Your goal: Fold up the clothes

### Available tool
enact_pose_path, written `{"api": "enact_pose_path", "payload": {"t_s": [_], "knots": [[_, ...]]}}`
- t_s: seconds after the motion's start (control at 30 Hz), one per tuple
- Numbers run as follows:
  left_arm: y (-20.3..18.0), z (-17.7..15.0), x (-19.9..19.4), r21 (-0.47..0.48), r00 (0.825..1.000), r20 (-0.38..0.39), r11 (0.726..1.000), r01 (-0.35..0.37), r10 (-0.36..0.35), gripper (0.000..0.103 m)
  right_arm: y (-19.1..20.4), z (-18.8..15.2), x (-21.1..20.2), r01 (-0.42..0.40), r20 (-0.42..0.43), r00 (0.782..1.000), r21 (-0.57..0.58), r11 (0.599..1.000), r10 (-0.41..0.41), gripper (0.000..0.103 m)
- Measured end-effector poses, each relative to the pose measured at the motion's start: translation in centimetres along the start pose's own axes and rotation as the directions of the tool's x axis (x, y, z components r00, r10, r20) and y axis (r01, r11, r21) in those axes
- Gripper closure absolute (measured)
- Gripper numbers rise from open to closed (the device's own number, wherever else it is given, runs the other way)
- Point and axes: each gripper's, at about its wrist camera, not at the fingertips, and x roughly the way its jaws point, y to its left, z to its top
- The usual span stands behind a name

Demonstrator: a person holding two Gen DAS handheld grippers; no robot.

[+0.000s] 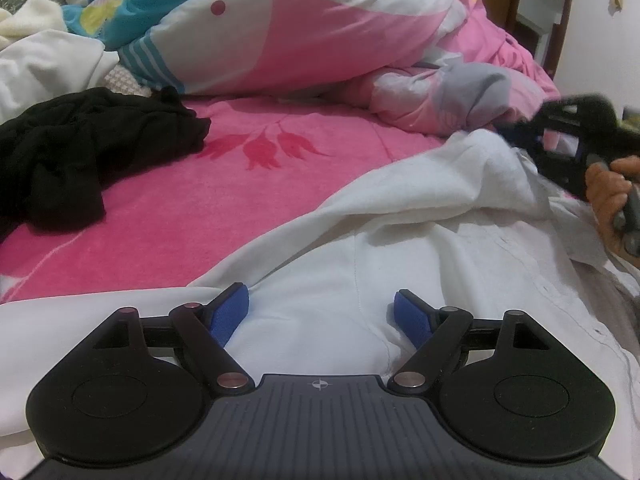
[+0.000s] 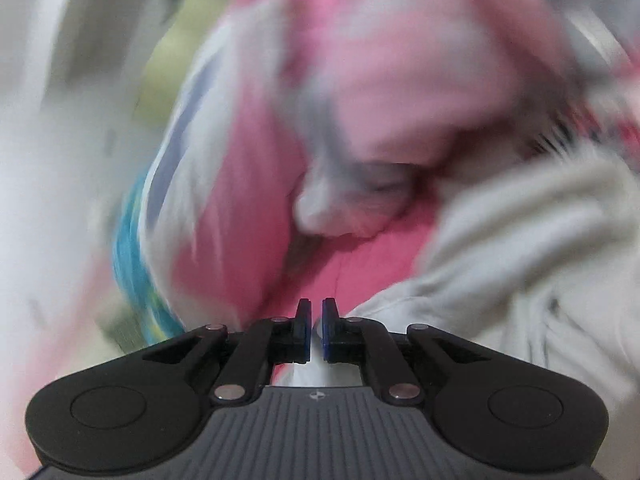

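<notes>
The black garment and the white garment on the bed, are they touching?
Apart. The left wrist view shows the black garment and the white garment separated by a stretch of bare pink bedsheet.

Left wrist view: sharp, even soft indoor light, no glare, fisheye bend at edges. Right wrist view: heavy swirling motion blur beyond the right gripper (image 2: 316, 320), itself crisp.

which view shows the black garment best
The left wrist view: the black garment lies crumpled and sharp on the pink bedsheet. The right wrist view is motion-blurred and shows none of it.
</notes>
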Motion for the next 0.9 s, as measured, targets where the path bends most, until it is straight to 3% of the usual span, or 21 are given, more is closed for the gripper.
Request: {"api": "enact_pose_path", "payload": {"t_s": [0.07,0.17,0.23,0.3,0.37,0.43,0.5,0.53,0.57,0.6,0.67,0.7,0.8,0.87,0.9], "knots": [[0.1,0.0,0.0,-0.001,1.0,0.0,1.0,0.002,-0.002,0.022,-1.7,0.7,-0.4,0.032,0.036,0.999,0.082,0.996,-0.035,0.097],[0.0,0.0,0.0,0.0,1.0,-0.001,1.0,0.002,-0.002,0.022,-1.7,1.2,-1.4,0.078,0.059,0.995,0.055,0.995,-0.082,0.096],[-0.1,0.0,0.0,0.002,1.0,-0.001,1.0,0.0,0.0,0.021,0.1,0.8,-1.8,0.122,0.043,0.992,-0.071,0.99,-0.119,0.096],[0.0,0.0,0.1,0.003,1.0,-0.001,1.0,0.001,-0.001,0.021,2.9,-0.8,-1.9,0.166,0.022,0.986,-0.257,0.952,-0.167,0.095],[0.0,0.0,0.1,0.002,1.0,-0.001,1.0,0.001,-0.001,0.021,5.9,-3.3,-2.0,0.199,0.027,0.977,-0.464,0.863,-0.21,0.094],[-0.1,-0.1,0.0,0.002,1.0,-0.001,1.0,0.001,-0.001,0.021,8.6,-6.1,-2.2,0.217,0.047,0.968,-0.645,0.733,-0.246,0.091],[-0.1,-0.1,0.0,0.001,1.0,-0.001,1.0,0.001,-0.001,0.021,10.4,-9.4,-2.3,0.225,0.076,0.959,-0.79,0.571,-0.273,0.072],[-0.1,-0.1,0.0,0.0,1.0,-0.001,1.0,0.002,-0.002,0.021,11.0,-11.1,-2.4,0.226,0.092,0.953,-0.848,0.479,-0.287,0.053],[-0.1,0.0,0.0,0.0,1.0,-0.001,1.0,0.002,-0.002,0.021,11.6,-12.7,-2.4,0.224,0.11,0.948,-0.896,0.382,-0.299,0.043],[-0.1,0.0,0.0,0.0,1.0,-0.001,1.0,0.002,-0.002,0.021,11.9,-13.7,-2.3,0.222,0.119,0.944,-0.919,0.325,-0.309,0.041],[-0.1,0.0,0.0,0.0,1.0,-0.001,1.0,0.002,-0.002,0.021,12.1,-14.8,-1.9,0.22,0.126,0.936,-0.937,0.27,-0.328,0.041],[-0.1,0.0,0.0,0.0,1.0,-0.001,1.0,0.002,-0.002,0.021,12.1,-14.6,-1.7,0.219,0.118,0.936,-0.932,0.289,-0.331,0.041],[-0.1,0.0,0.0,-0.001,1.0,-0.001,1.0,0.003,-0.003,0.021,11.6,-11.0,-0.9,0.217,0.048,0.948,-0.821,0.528,-0.315,0.04],[-0.1,0.0,0.0,-0.001,1.0,-0.001,1.0,0.004,-0.004,0.021,10.3,-8.1,-0.2,0.215,-0.012,0.951,-0.69,0.692,-0.308,0.04],[-0.1,0.0,0.0,-0.002,1.0,-0.002,1.0,0.005,-0.005,0.021,9.5,-6.8,0.3,0.212,-0.059,0.947,-0.621,0.755,-0.314,0.041]]}}
